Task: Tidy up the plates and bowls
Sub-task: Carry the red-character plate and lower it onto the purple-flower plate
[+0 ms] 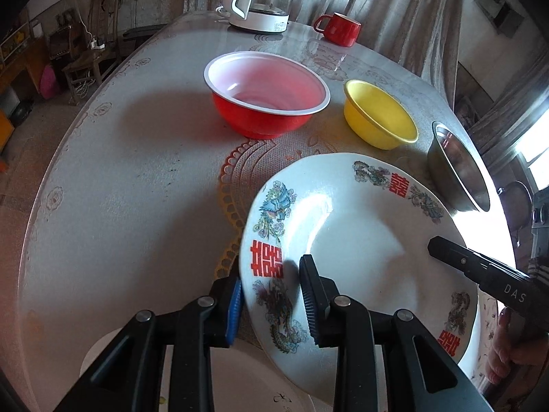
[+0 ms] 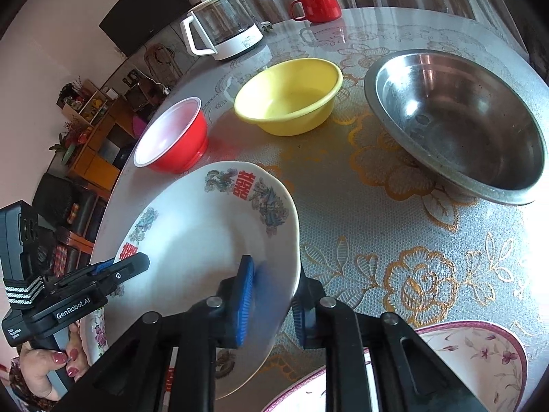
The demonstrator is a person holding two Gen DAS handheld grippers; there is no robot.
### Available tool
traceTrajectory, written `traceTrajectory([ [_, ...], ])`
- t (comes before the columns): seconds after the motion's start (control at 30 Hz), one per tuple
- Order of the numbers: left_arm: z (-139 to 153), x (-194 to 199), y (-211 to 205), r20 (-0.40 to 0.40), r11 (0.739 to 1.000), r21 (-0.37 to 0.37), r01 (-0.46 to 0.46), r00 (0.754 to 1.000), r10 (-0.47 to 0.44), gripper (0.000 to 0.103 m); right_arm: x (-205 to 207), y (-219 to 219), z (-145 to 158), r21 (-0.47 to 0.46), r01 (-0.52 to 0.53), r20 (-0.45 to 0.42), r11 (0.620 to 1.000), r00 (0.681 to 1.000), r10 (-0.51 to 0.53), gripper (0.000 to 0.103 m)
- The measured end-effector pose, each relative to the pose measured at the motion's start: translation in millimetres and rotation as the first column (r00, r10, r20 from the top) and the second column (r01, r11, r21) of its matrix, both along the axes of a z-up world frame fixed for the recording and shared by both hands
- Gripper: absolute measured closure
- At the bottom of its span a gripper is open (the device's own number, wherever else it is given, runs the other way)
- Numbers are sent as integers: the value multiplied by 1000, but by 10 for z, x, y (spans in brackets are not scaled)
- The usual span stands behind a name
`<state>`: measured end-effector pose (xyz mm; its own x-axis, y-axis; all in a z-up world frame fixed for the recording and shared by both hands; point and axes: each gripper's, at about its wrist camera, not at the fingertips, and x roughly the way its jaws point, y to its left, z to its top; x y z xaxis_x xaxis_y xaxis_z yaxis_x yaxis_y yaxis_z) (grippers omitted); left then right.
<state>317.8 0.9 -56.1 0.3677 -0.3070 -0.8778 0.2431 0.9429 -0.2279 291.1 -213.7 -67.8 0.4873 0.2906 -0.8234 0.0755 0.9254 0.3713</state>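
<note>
Both grippers (image 1: 272,304) (image 2: 271,304) clamp plate (image 1: 360,240); only rt view shows floral plate (image 2: 480,353).

A round table (image 2: 429,240) carries everything, covered with a clear, glossy sheet over a lace cloth patterned with gold flowers. Taking the yellow bowl (image 2: 288,98) as the landmark: a red bowl with a white inside (image 2: 171,137) sits just to its left, a larger steel bowl (image 2: 456,120) to its right. Beyond the yellow bowl, near the table's far edge, stand a glass kettle on a white base (image 2: 223,31) and a red mug (image 2: 317,5). On the near side of the yellow bowl, at the table's near edge, lies a plate with a purple rim and small flowers (image 2: 480,353).
</note>
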Motion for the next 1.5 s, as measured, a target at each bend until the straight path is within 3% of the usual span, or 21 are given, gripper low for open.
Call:
traceTrajectory([
  [0.7,45,-243,-65,4,995,-95,6,1000,-5,72,-402,-27,211,2,-59,109,998,992,58,86],
  [1.0,124,-464,-161,38,991,-132,31,999,-27,72,-689,-103,325,-28,-41,162,999,986,45,86],
  [1.5,285,-924,-571,115,984,-133,119,988,-104,73,-1359,-413,479,-6,32,233,999,972,-30,86],
])
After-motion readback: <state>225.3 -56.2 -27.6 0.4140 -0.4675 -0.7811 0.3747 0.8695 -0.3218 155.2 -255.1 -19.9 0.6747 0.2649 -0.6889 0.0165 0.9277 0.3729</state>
